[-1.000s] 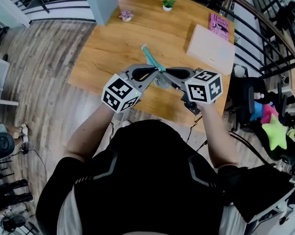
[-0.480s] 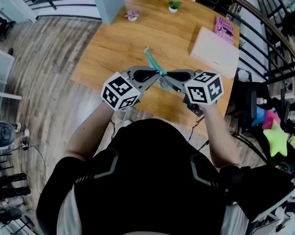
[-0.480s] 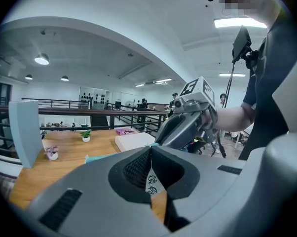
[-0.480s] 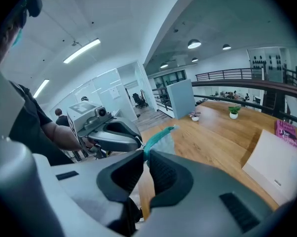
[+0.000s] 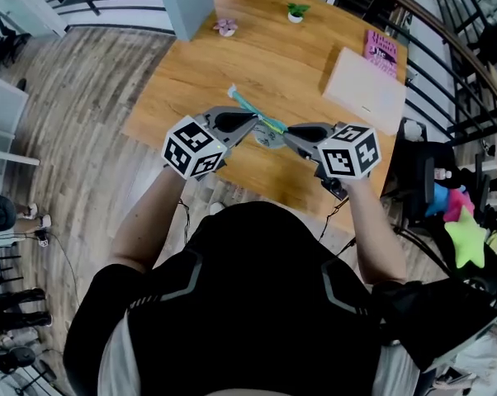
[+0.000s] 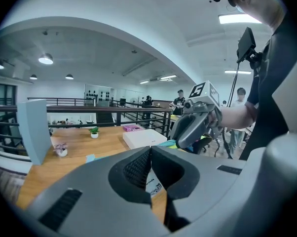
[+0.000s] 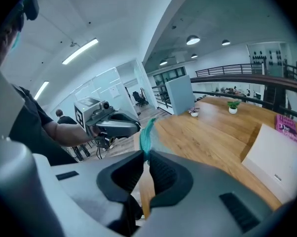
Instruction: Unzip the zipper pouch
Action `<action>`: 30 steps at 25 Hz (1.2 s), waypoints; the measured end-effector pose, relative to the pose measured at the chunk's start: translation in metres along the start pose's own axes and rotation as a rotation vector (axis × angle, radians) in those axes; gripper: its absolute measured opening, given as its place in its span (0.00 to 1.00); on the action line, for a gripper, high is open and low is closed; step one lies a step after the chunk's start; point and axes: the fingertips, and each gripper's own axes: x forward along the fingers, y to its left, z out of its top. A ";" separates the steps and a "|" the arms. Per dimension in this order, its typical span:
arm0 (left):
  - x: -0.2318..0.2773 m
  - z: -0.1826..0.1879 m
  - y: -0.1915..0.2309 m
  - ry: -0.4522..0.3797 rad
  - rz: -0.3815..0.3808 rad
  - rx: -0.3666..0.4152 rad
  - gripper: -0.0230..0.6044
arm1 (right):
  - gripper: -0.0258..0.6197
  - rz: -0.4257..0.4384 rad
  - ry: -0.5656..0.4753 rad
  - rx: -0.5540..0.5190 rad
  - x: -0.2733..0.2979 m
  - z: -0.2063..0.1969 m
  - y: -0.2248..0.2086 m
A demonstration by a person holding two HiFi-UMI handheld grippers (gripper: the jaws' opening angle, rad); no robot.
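The pouch (image 5: 253, 114) is off the tabletop (image 5: 191, 73), hanging in the air over its near edge, stretched between the two tongs. It is a thin teal strip whose far end slants away to the left. Lifting it clear looks like a way to let both tongs pull against each other, with nothing dragging on the wood.

The right tongs (image 5: 291, 132) are clamped on the pouch's edge. In the right gripper view the teal fabric (image 7: 147, 132) stands up from between the nearly closed jaws (image 7: 144, 157). I take this to be the anchoring hold.

The left tongs (image 5: 253, 124) meet the pouch from the other side, tip to tip with the right. Their jaws (image 6: 149, 154) are pressed fully together on something thin, and a pale printed scrap (image 6: 156, 184) shows just below the pads (a label or the pull's tab, I cannot tell which). That tight pinch suits a zipper pull.

How far the zipper is open is not visible. The likely next move is to draw the two tongs apart along the strip.

A white box (image 5: 366, 89), a pink book (image 5: 381, 46) and a small plant (image 5: 295, 11) sit well away at the far side, out of the work.
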 end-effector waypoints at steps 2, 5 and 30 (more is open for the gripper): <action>-0.003 -0.001 0.008 -0.008 0.028 -0.019 0.09 | 0.11 -0.008 -0.006 0.007 -0.002 0.000 -0.003; -0.007 -0.003 0.018 -0.011 0.054 -0.032 0.09 | 0.11 -0.016 -0.013 0.014 -0.004 -0.001 -0.009; -0.001 -0.018 0.064 0.015 0.138 -0.095 0.09 | 0.12 -0.107 -0.017 0.082 -0.015 -0.016 -0.058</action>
